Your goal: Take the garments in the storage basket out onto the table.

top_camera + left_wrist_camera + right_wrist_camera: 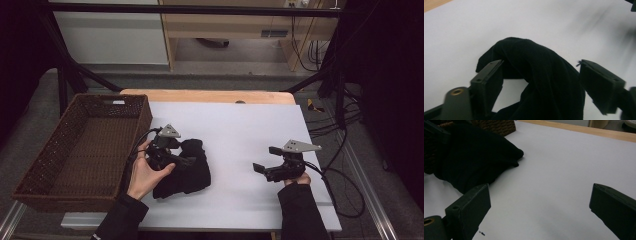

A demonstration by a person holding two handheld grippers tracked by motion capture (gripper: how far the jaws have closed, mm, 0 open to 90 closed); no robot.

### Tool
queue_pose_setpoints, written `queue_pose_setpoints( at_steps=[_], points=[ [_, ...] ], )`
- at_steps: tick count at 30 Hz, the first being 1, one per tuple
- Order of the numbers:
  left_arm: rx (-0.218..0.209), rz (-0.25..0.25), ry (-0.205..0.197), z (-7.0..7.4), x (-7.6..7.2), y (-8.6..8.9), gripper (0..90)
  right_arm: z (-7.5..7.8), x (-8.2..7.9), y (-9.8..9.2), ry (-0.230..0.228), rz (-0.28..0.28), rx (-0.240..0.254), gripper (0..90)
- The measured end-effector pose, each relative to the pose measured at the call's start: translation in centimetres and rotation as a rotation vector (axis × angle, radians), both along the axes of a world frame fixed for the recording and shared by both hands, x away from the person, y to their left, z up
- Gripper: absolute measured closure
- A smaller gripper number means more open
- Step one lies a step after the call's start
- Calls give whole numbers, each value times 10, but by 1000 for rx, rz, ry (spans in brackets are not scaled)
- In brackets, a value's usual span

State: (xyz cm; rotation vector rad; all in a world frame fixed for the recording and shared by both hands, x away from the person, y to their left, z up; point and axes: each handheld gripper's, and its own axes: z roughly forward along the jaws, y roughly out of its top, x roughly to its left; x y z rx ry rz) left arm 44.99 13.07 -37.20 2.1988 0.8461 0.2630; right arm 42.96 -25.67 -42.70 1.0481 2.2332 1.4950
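A crumpled black cloth (192, 172) lies on the white table cover (240, 130), left of the middle. My left gripper (181, 159) is at the cloth's left edge, held by a hand. In the left gripper view that gripper (541, 82) is open, and a raised fold of the cloth (544, 72) sits between its spread jaws, touching the left one. My right gripper (266, 159) hovers open over bare cover to the right, well apart from the cloth. In the right gripper view its jaws (539, 207) hold nothing, and the cloth (474, 157) lies at the upper left.
A brown wicker basket (37, 167) stands along the table's left side, with nothing in it, and the basket (496, 126) also appears behind the cloth. The wooden table edge (210, 96) runs along the back. Cables (345, 195) trail off the right side.
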Motion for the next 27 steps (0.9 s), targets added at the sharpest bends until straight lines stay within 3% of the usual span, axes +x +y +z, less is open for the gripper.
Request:
queue_pose_setpoints(
  at_steps=[4,8,12,27],
  points=[
    [-15,18,5,6,-3,2,99,0,0,0,-1,1,1,37],
    [-16,33,-1,13,-6,4,88,0,0,0,2,0,3,37],
    [-52,31,-3,20,-10,9,82,0,0,0,3,0,1,37],
    [-79,61,-72,44,-25,34,61,1,0,0,3,-1,4,37]
  ],
)
